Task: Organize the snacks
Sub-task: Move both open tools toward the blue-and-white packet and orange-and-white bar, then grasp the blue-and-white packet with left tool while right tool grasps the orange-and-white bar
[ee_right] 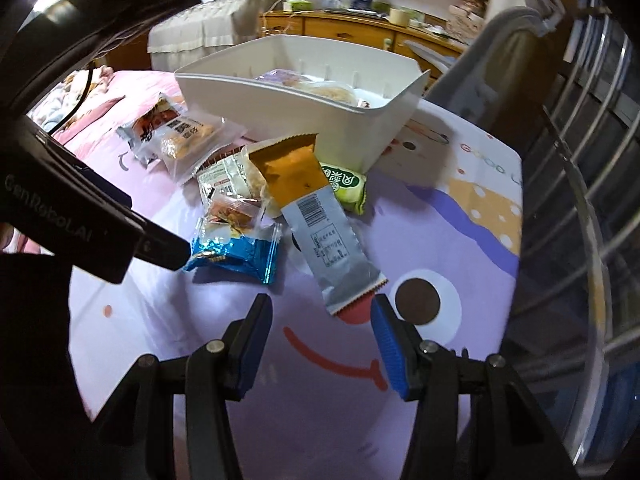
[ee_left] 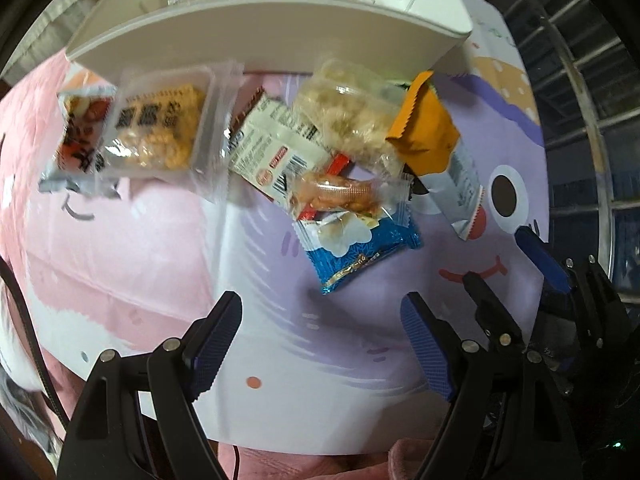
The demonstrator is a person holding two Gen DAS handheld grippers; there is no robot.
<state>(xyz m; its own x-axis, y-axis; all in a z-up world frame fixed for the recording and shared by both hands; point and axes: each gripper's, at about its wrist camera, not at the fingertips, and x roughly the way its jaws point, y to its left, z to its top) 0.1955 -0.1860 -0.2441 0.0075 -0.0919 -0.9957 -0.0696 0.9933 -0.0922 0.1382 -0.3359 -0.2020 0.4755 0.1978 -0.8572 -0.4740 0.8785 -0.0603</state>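
Several snack packets lie in a heap on the purple cartoon sheet (ee_left: 248, 280) in front of a white bin (ee_left: 280, 28), which holds a few snacks. My left gripper (ee_left: 320, 320) points down, open and empty, just short of the blue packet (ee_left: 360, 248). A clear-wrapped snack (ee_left: 340, 196) lies on that packet. In the right wrist view, one of the left gripper's fingers (ee_right: 160, 244) ends beside the blue packet (ee_right: 236, 256). My right gripper (ee_right: 320, 320) is open; the silver end of the orange-and-silver packet (ee_right: 320, 216) lies just ahead of its fingertips, untouched.
Other snacks include a clear cracker tray (ee_left: 164, 128), a red-and-grey packet (ee_left: 80, 132), a white packet (ee_left: 276, 148) and a green packet (ee_right: 344, 188) by the bin (ee_right: 300, 92). A metal grille (ee_right: 580, 200) stands to the right, a wooden dresser (ee_right: 360, 32) behind.
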